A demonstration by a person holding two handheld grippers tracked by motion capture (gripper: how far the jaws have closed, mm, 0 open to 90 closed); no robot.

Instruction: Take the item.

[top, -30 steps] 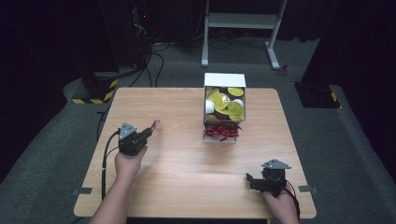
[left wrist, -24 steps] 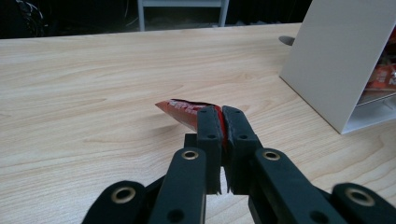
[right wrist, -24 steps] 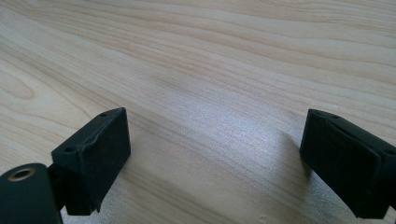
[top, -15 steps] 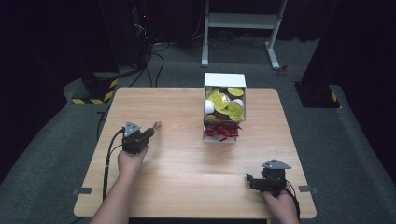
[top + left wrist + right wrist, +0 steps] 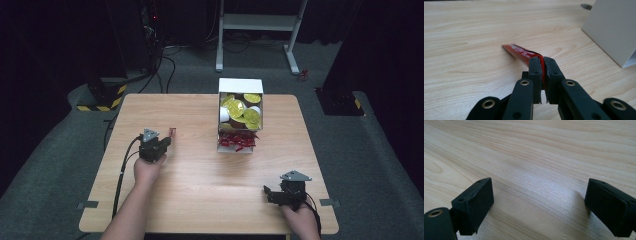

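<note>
A thin red sachet (image 5: 520, 52) is clamped between the pads of my left gripper (image 5: 543, 62), its free end reaching out low over the wooden table (image 5: 461, 37). From above, that left gripper (image 5: 167, 140) sits at the table's left middle with the red sachet (image 5: 172, 132) poking from its tip. A white box (image 5: 240, 86) holding gold-lidded cups (image 5: 236, 108) and red sachets (image 5: 238, 141) stands at the far centre. My right gripper (image 5: 266, 192) rests near the front right edge, its jaws wide apart over bare wood (image 5: 539, 182).
The box's white side wall (image 5: 614, 27) rises close on the right of the left gripper view. Dark floor, a white frame stand (image 5: 260, 22) and cables (image 5: 165, 55) lie beyond the table's far edge.
My left gripper has drifted toward the near side and lower with the red sachet still in its jaws. The right gripper has stayed put.
</note>
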